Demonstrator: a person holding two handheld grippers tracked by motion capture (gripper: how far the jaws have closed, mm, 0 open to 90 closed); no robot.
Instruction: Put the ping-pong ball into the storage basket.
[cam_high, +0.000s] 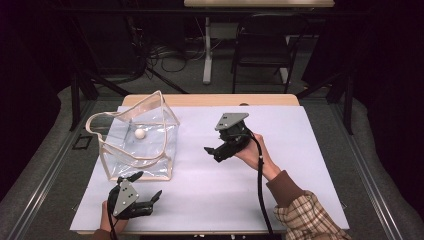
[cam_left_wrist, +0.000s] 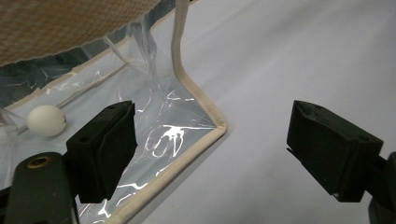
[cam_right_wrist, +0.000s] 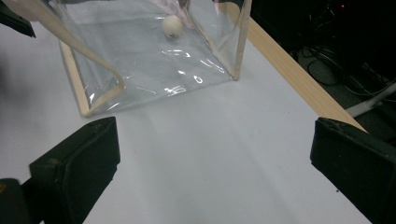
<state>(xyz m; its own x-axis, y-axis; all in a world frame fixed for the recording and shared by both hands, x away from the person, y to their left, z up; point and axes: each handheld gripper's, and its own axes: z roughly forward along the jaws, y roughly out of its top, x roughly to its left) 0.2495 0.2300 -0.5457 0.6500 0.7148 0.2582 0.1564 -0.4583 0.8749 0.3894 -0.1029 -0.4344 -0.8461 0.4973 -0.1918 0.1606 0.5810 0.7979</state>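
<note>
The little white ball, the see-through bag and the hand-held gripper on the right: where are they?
white ball (cam_high: 139, 133), high view, its middle, inside the bag.
clear bag (cam_high: 169, 161), high view, its cream-edged near right corner.
right hand-held gripper (cam_high: 212, 152), high view, midway between its open fingertips.

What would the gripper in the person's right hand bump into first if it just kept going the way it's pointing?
Probably the clear bag: the open right gripper aims across bare white table at its side wall, though depth is hard to judge.
</note>
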